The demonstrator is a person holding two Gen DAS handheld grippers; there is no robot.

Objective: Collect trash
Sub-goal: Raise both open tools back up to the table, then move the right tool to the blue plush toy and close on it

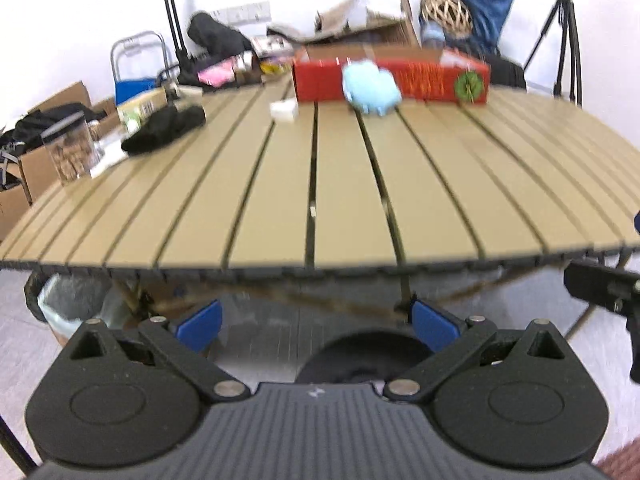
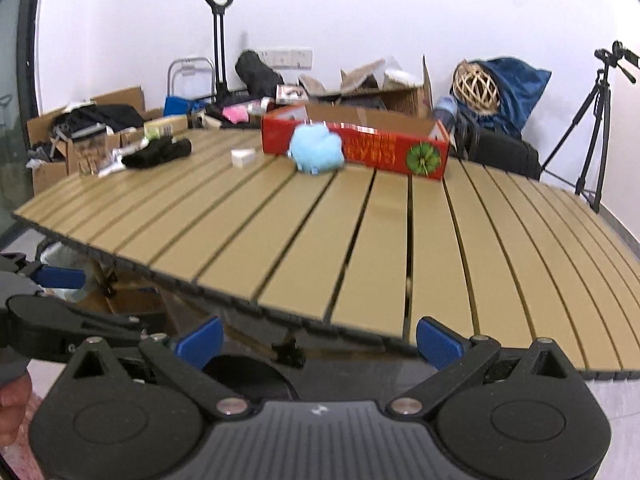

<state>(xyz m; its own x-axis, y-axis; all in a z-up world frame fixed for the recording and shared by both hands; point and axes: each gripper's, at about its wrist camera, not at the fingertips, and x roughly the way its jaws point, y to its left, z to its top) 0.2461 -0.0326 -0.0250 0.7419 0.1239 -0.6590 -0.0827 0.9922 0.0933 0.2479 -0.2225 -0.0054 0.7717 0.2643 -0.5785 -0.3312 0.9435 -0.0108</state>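
Observation:
A crumpled light blue wad [image 1: 371, 87] [image 2: 317, 149] lies at the far side of the slatted tan table [image 1: 320, 200] [image 2: 360, 232], against a long red box [image 1: 432, 80] [image 2: 376, 148]. A small white box [image 1: 285, 110] [image 2: 243, 157] sits left of it, and a black cloth [image 1: 164, 129] [image 2: 157, 153] lies further left. My left gripper [image 1: 316, 320] is open and empty, below the table's near edge. My right gripper [image 2: 318, 340] is open and empty at the near edge too. A bin with a clear liner [image 1: 76, 304] [image 2: 64, 264] stands under the table's left side.
A clear jar [image 1: 68, 152] [image 2: 90, 152] and a green-labelled carton [image 1: 140, 110] stand at the table's left end. Cardboard boxes, bags and a trolley handle crowd the far wall. A tripod [image 1: 566, 40] [image 2: 596, 128] stands at the right. The other gripper [image 2: 44, 308] shows at my right view's left edge.

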